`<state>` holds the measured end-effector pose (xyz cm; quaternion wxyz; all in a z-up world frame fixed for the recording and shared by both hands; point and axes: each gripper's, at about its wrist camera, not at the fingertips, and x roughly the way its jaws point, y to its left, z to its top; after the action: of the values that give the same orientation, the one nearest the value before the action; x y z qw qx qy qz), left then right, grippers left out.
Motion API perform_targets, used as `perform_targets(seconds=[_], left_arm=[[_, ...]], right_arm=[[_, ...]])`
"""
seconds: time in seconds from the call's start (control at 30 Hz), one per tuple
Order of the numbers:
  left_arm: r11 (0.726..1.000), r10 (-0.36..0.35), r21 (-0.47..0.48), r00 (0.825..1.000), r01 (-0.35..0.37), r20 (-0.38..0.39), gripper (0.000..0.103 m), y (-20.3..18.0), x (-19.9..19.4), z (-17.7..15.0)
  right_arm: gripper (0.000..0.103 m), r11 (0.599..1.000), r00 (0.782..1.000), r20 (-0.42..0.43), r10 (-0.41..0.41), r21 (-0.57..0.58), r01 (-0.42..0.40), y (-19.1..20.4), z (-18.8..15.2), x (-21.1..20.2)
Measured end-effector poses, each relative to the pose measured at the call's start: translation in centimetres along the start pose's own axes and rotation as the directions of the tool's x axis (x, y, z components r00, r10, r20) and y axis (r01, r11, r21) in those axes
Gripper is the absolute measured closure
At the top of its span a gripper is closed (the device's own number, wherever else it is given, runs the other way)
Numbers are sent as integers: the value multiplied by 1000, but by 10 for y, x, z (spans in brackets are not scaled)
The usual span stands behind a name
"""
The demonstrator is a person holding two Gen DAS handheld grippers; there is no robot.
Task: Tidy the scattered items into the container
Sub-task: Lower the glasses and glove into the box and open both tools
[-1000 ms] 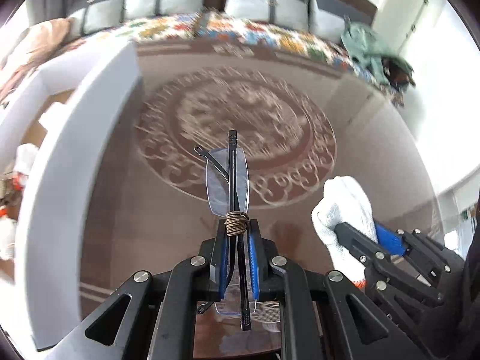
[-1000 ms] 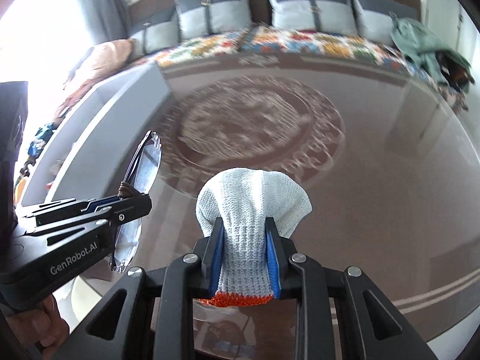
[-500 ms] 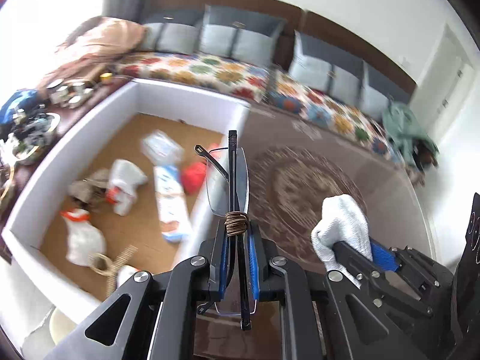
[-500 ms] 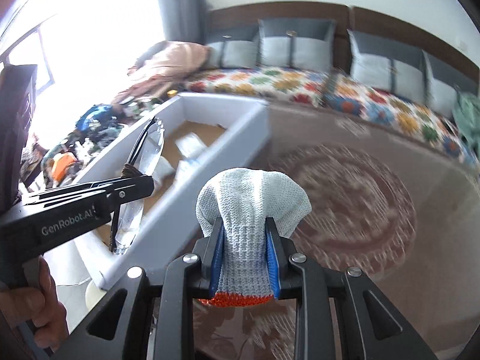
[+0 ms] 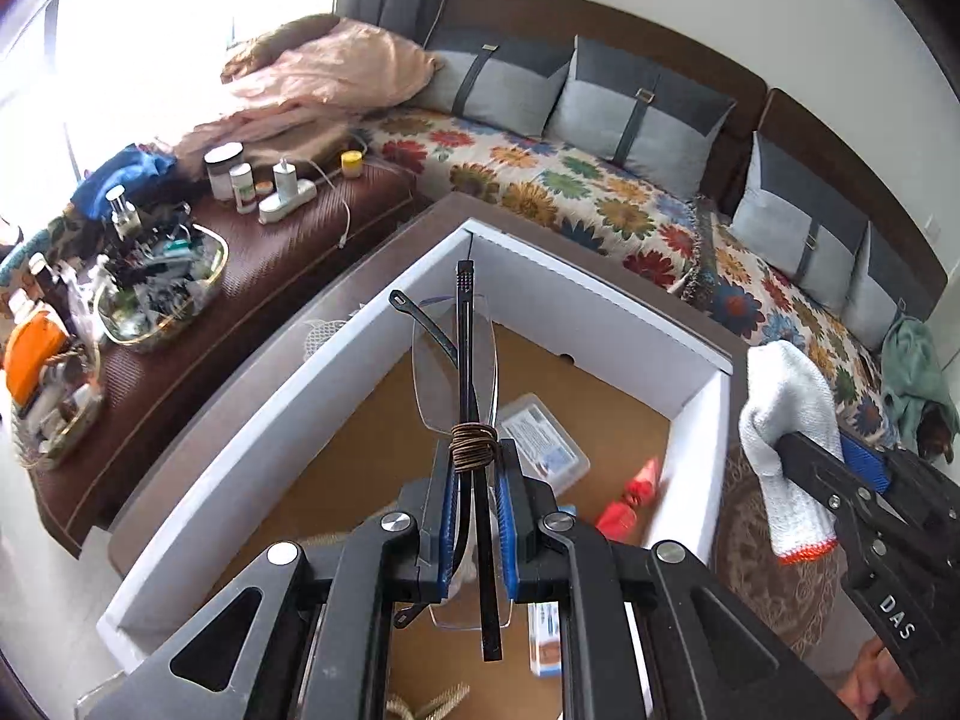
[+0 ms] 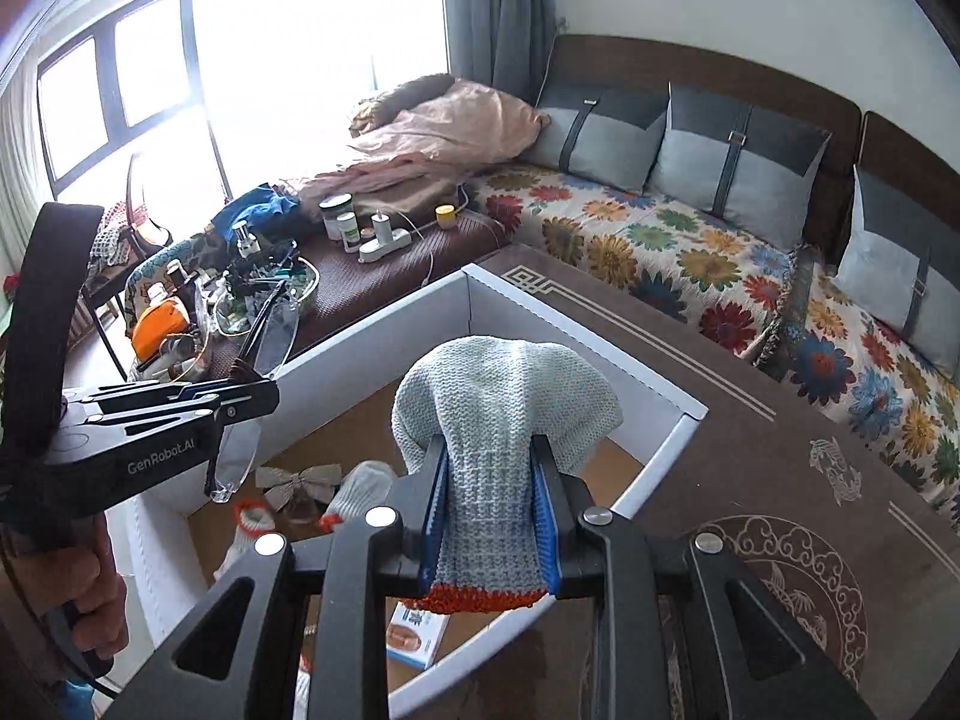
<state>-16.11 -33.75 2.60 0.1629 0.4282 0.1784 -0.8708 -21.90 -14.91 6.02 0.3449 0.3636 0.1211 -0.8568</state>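
Note:
My left gripper (image 5: 474,468) is shut on folded clear glasses (image 5: 459,372) with black arms and a brown cord wrap, held above the white cardboard box (image 5: 288,396). It also shows in the right wrist view (image 6: 264,393), holding the glasses (image 6: 273,330). My right gripper (image 6: 489,480) is shut on a white knit glove (image 6: 504,396) with an orange cuff, over the box's near wall (image 6: 660,462). That glove also shows at the right of the left wrist view (image 5: 786,420). Inside the box lie a clear plastic case (image 5: 546,444), a red item (image 5: 636,492), more gloves (image 6: 360,486) and a bow (image 6: 297,480).
The box stands on a brown patterned table (image 6: 780,480). A side table (image 5: 252,264) with bottles and a cluttered glass bowl (image 5: 162,294) is to the left. A sofa with a flowered cover (image 6: 690,246) and grey cushions runs behind.
Both grippers have swung left from over the patterned table to above the box, each still holding its item. The box interior and side table have come into view.

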Motion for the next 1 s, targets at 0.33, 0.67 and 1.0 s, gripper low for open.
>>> perform_targets(seconds=[0.33, 0.67, 1.0], left_arm=[[999, 34, 1, 986, -34, -165, 92, 3, 109, 34], [998, 60, 10, 974, -60, -217, 92, -4, 153, 43], [999, 7, -32, 950, -18, -313, 67, -2, 181, 36]], right_arm=[[77, 996, 980, -197, 24, 88, -6, -32, 34, 135], [74, 987, 950, -312, 25, 156, 25, -59, 26, 182], [59, 975, 941, -339, -26, 197, 98, -74, 19, 195]])
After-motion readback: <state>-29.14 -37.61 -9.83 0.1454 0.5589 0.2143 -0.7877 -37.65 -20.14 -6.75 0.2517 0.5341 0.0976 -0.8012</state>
